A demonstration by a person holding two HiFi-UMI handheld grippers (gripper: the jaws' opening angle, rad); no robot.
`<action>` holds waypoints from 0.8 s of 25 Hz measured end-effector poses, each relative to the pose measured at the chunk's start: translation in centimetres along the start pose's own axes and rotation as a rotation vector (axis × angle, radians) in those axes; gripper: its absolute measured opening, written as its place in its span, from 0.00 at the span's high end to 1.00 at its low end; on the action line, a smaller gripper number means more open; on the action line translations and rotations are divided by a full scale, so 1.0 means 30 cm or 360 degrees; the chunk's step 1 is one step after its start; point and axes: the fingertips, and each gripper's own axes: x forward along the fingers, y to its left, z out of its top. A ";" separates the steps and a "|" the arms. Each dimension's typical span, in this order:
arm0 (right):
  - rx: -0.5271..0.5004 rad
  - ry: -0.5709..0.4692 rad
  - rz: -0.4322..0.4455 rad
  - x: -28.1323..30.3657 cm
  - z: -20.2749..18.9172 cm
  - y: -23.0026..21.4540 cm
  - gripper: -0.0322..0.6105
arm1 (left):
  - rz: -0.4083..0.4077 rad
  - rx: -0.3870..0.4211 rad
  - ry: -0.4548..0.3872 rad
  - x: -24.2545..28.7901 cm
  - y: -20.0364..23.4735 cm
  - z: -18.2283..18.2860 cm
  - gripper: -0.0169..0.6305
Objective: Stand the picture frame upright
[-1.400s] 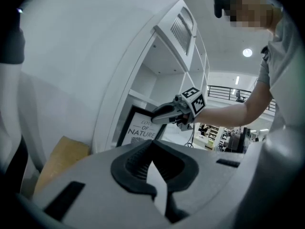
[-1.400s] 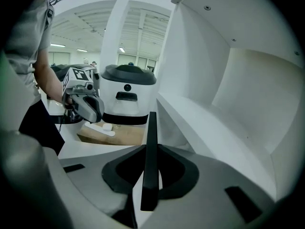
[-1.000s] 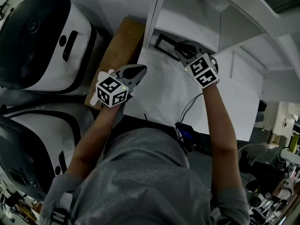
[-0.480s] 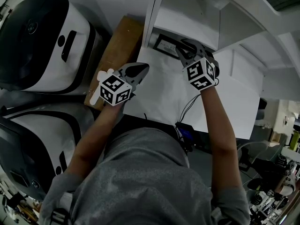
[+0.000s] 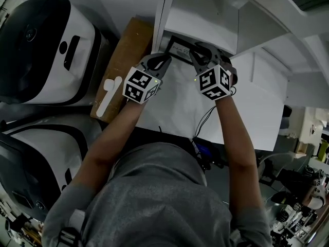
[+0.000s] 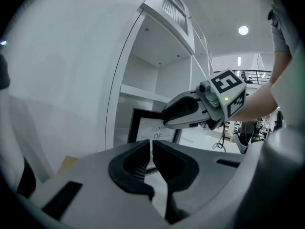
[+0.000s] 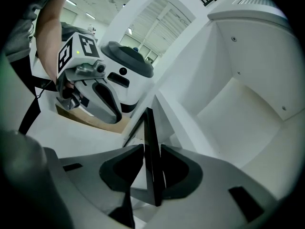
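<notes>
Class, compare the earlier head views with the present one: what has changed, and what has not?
The left gripper, fingers shut and empty, moved from beside the wooden board across to the picture frame. The right gripper kept its place at the frame; its fingers have just been opening, with the frame's edge between them. The board stayed put.

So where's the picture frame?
The picture frame is top centre in the head view, by the shelf, its edge between the right hand-held gripper's jaws, which have just been opening.
</notes>
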 end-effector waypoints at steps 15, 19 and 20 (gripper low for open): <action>-0.0146 0.0049 -0.0055 0.005 0.002 0.010 0.73 | -0.0034 0.0007 -0.0023 0.131 -0.031 0.082 0.87; -0.0206 0.0050 -0.0074 -0.006 0.010 0.011 0.70 | -0.0018 0.0003 -0.0026 0.148 -0.027 0.090 0.87; -0.0217 0.0050 -0.0081 -0.009 0.011 0.009 0.70 | -0.0015 0.0000 -0.0028 0.150 -0.026 0.091 0.87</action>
